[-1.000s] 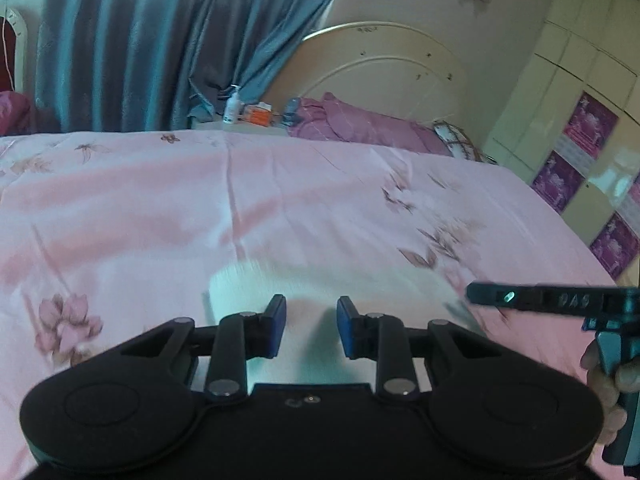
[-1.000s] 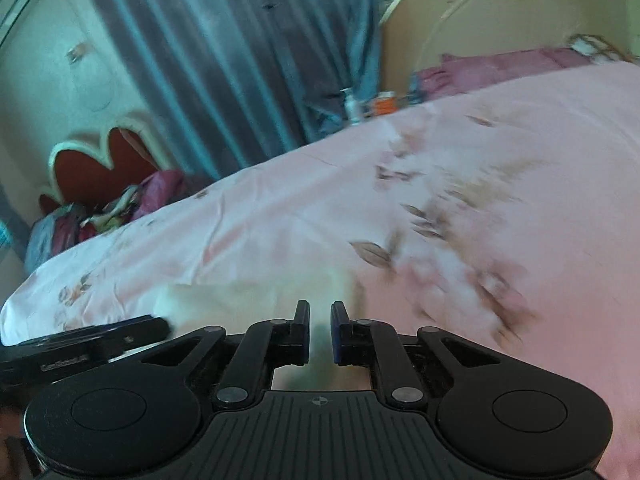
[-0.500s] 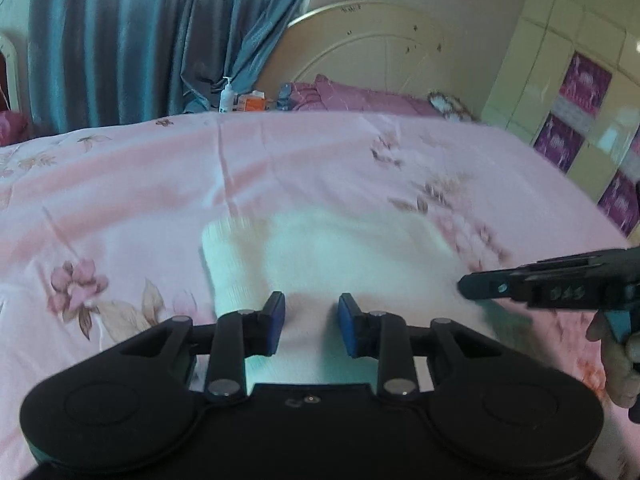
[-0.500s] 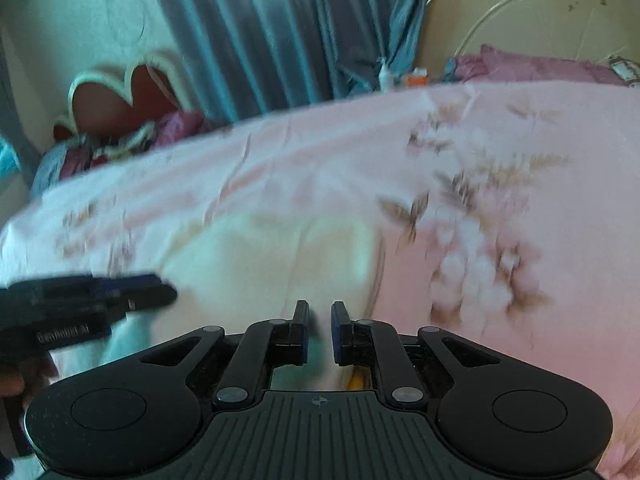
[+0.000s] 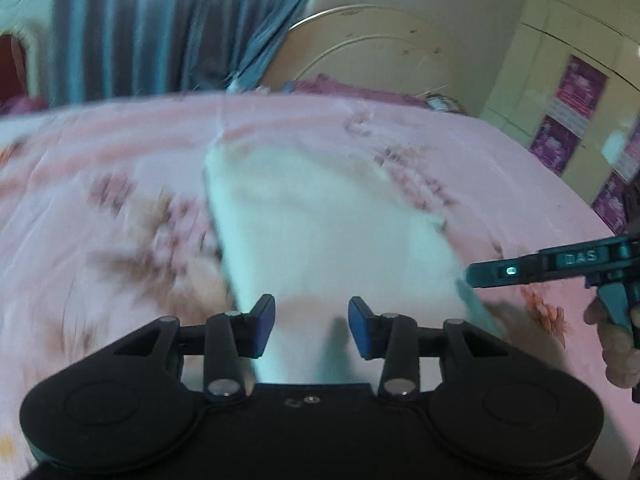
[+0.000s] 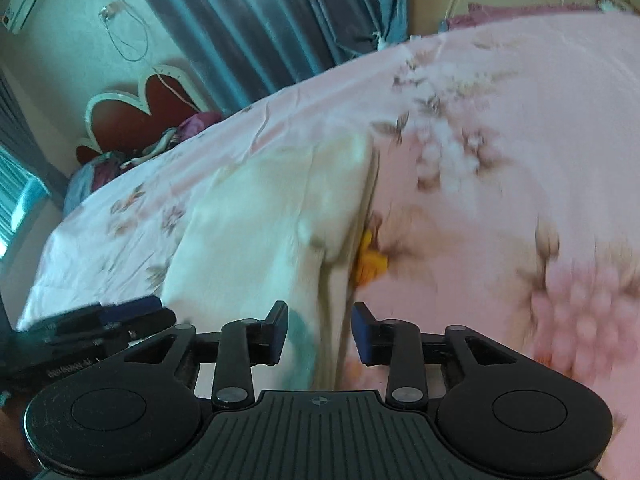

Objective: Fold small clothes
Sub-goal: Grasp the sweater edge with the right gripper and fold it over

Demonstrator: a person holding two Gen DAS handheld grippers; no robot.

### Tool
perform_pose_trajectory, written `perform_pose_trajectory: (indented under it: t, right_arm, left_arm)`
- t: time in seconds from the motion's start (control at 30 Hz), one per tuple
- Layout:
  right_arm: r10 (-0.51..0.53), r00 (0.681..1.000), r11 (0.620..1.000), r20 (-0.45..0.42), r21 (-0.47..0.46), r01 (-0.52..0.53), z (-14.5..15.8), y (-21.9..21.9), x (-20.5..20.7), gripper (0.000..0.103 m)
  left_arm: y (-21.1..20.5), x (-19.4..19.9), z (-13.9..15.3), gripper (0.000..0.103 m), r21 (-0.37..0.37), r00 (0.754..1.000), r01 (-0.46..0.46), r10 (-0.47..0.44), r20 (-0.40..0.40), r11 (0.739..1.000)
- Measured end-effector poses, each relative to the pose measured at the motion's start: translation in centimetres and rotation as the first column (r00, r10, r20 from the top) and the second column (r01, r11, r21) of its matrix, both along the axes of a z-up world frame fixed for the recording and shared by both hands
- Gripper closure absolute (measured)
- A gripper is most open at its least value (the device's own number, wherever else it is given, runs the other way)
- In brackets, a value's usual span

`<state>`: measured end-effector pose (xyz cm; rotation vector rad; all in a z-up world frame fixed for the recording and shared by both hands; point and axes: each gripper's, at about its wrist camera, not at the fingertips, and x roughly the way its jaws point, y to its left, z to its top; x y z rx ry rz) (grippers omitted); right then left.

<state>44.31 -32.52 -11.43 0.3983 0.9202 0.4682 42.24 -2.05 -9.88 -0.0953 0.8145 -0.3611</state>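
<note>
Both my tongs, left point(image 5: 311, 327) and right point(image 6: 319, 332), have just spread and let go; the white garment point(image 5: 320, 232) now lies mid-frame on the pink bed point(image 5: 100, 152), this fold laid.

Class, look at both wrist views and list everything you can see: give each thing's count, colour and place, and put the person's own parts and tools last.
garment: one, white, lying on the bedspread in front of both tongs
bedspread: one, pink with flowers, covering the bed
yellow scrap: one, yellow-orange, at the garment's right edge; what it is cannot be told
curtain: one, blue-grey, behind the bed
headboard: one, cream, at the far end
wardrobe: one, cream with purple pictures, far right
heart-shaped chair back: one, red with a cream rim, beyond the bed's left side
left tongs: one, black with blue pads, open over the garment's near edge
right tongs: one, black with blue pads, open over the garment's right edge
hand: one, gripping the right tongs' handle
</note>
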Motion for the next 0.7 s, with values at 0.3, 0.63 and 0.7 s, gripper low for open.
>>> perform_pose_trajectory:
  t: [0.3, 0.63, 0.7]
  right_arm:
    - [0.127, 0.991, 0.992, -0.049, 0.018, -0.126, -1.5, 1.8, -1.8, 0.097]
    - [0.141, 0.988, 0.990, -0.065, 0.009, -0.141, -2.8, 1.6, -3.7, 0.097]
    - [0.115, 0.991, 0.993, -0.065, 0.029, -0.113, -2.8, 1.1, -3.3, 0.096]
  left_arm:
    - [1.6, 0.4, -1.6, 0.086, -0.055, 0.993, -0.063, 0.058, -0.099, 0.996]
    - [1.8, -0.9, -1.8, 0.087, -0.025, 0.992, -0.045, 0.042, -0.119, 0.999]
    - [2.1, -0.7, -1.7, 0.081, -0.032, 0.990, -0.054, 0.050, -0.129, 0.998]
